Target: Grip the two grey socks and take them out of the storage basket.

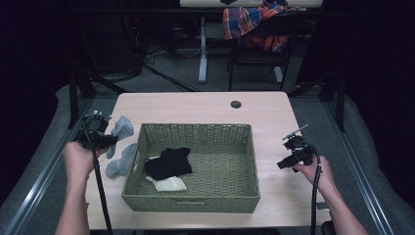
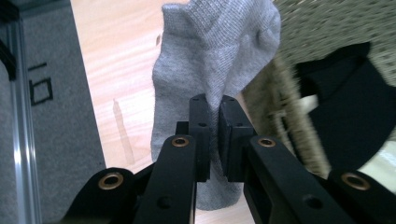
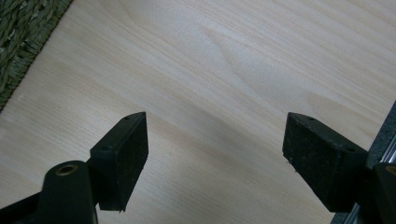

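My left gripper (image 1: 111, 142) is shut on a grey sock (image 1: 122, 128) at the table's left edge, just outside the woven basket (image 1: 195, 128). In the left gripper view the jaws (image 2: 219, 105) pinch a fold of the grey sock (image 2: 210, 56), which spreads beyond them over the wood. More grey sock fabric (image 1: 121, 161) lies below, against the basket's left wall. A black sock (image 1: 169, 163) and a cream sock (image 1: 169, 184) lie inside the basket. My right gripper (image 1: 281, 165) stands open right of the basket, and its jaws (image 3: 215, 158) hold nothing over bare wood.
The basket wall (image 2: 289, 116) and the black sock (image 2: 350, 121) are close on the right of my left jaws. A basket corner (image 3: 23, 37) shows in the right gripper view. The table has a cable hole (image 1: 236, 104) at the back. A chair with plaid cloth (image 1: 254, 22) stands behind.
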Action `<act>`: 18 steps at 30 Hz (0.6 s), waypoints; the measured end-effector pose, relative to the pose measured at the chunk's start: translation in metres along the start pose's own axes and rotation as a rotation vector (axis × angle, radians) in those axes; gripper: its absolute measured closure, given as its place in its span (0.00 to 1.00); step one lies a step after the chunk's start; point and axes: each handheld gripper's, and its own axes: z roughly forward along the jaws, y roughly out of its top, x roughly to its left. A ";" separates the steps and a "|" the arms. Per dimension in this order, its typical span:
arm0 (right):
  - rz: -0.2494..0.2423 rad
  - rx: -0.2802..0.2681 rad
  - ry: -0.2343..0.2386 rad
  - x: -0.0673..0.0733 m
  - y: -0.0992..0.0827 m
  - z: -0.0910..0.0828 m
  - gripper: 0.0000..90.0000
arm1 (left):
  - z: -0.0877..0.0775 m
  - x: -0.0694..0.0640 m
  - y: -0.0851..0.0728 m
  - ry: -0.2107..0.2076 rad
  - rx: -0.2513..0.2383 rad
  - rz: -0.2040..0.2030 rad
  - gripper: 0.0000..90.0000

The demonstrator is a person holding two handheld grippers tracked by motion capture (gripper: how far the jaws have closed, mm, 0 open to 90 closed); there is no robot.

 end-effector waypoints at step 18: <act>0.001 -0.004 -0.002 0.000 0.000 -0.001 0.25 | 0.065 0.014 -0.022 -0.040 0.171 -0.061 0.95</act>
